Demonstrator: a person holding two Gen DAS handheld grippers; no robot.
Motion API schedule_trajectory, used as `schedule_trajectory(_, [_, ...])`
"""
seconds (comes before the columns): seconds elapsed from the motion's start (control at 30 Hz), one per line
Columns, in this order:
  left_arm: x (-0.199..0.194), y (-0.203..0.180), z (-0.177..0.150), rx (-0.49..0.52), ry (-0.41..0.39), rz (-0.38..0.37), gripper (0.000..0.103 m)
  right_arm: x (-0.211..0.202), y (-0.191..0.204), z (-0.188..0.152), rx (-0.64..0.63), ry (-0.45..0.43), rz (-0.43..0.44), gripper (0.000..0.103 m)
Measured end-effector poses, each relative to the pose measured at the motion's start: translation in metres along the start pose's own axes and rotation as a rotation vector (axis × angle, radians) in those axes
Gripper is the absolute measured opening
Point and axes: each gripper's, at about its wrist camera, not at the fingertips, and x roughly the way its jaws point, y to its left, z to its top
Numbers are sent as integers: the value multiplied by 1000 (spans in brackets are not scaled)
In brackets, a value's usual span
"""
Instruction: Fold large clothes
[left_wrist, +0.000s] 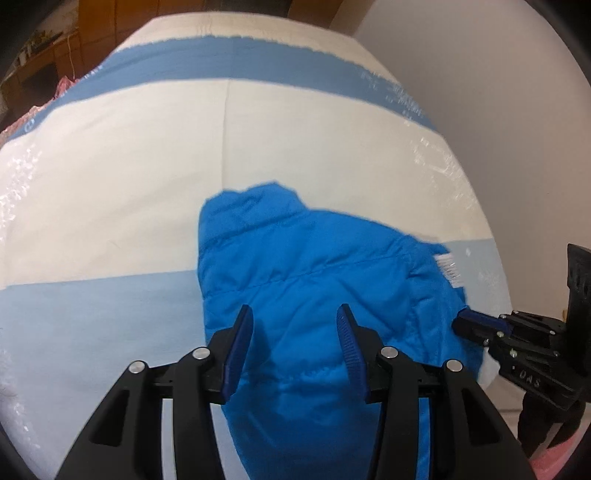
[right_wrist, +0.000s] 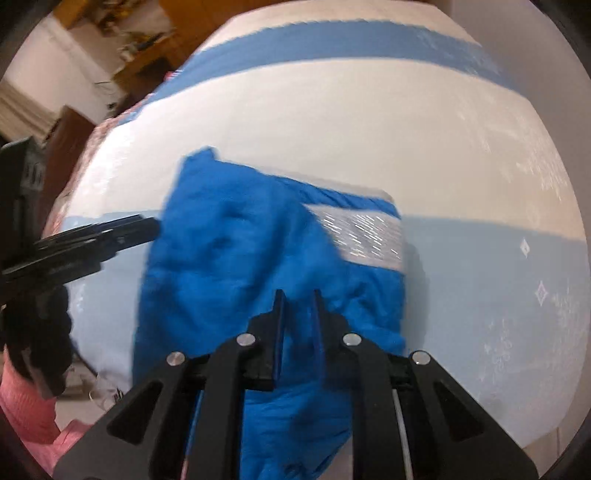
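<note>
A bright blue padded jacket (left_wrist: 314, 280) lies bunched on a bed with a white and blue striped cover (left_wrist: 147, 155). Its collar points away and part hangs over the near edge. My left gripper (left_wrist: 293, 317) is open above the jacket's middle, holding nothing. The right gripper (left_wrist: 476, 323) shows at the right, its tips at the jacket's right edge. In the right wrist view the jacket (right_wrist: 229, 266) shows a silver reflective band (right_wrist: 364, 236). My right gripper (right_wrist: 298, 301) is nearly shut with blue cloth between its fingers. The left gripper (right_wrist: 147, 225) shows at the jacket's left side.
The bed cover (right_wrist: 369, 140) stretches far beyond the jacket. A grey wall (left_wrist: 498, 92) stands along the bed's right side. Wooden furniture (left_wrist: 37, 66) stands at the far left. A pink sleeve (right_wrist: 26, 410) shows at the lower left.
</note>
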Motion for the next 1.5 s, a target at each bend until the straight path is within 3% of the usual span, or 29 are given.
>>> schedule_trajectory(0.13, [30,5,-5,-8,53,-8,50,24,-31,-10,71,22,39,7])
schedule_trajectory(0.37, [62,7,-2,-2,83,4,50,51,-48,-19,151,-13,90,5])
schedule_trajectory(0.5, [51,1,-4,-2,79,39,49,41,-49,-14,161,-16,87,5])
schedule_trajectory(0.6, [25,-7,-14,18,38,70,48,14,-28,-18,105,-65,49,13])
schedule_trajectory(0.8, [-12,-13,-59,64,7,79,48,-17,-1,-51,49,-86,68,13])
schedule_trajectory(0.9, [-14,-11,-80,75,17,68,48,-22,0,-68,31,-84,37,13])
schedule_trajectory(1.5, [7,-6,-110,96,-7,86,51,29,-25,-99,130,-90,64,11])
